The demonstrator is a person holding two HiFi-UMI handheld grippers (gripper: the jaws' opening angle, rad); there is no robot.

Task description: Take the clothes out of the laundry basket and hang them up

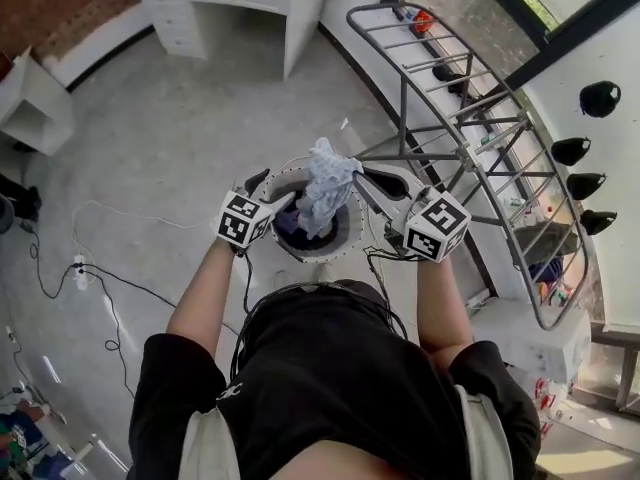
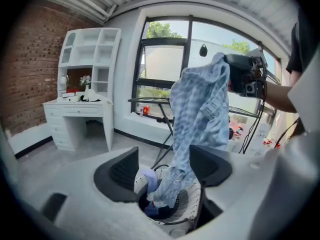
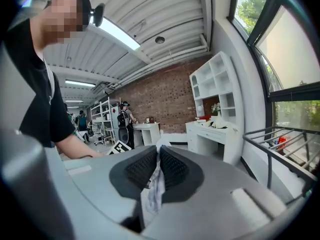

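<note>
Blue checked shirt (image 1: 326,190): light, limp, dangling above the laundry basket (image 1: 352,240). Right gripper (image 1: 362,178) pinches its top. Left gripper (image 1: 270,190) stands wide, gripping nothing. Advise taking the collar or shoulder.

1. Daylight is coming in through the window (image 2: 165,64) and is lighting the pale floor (image 1: 190,118) evenly in the head view, where shadows are staying soft and faint.
2. In the left gripper view the panes are glaring almost white, and the checked garment (image 2: 200,109) is hanging backlit with its near side slightly shaded.
3. In the right gripper view a ceiling strip light (image 3: 117,34) is blowing out to white, while the far room is looking dimmer.
4. Both gripper views are bending straight lines strongly towards their edges and are darkening to black at the corners.
5. The nearest foreground in both is showing soft and out of focus.
</note>
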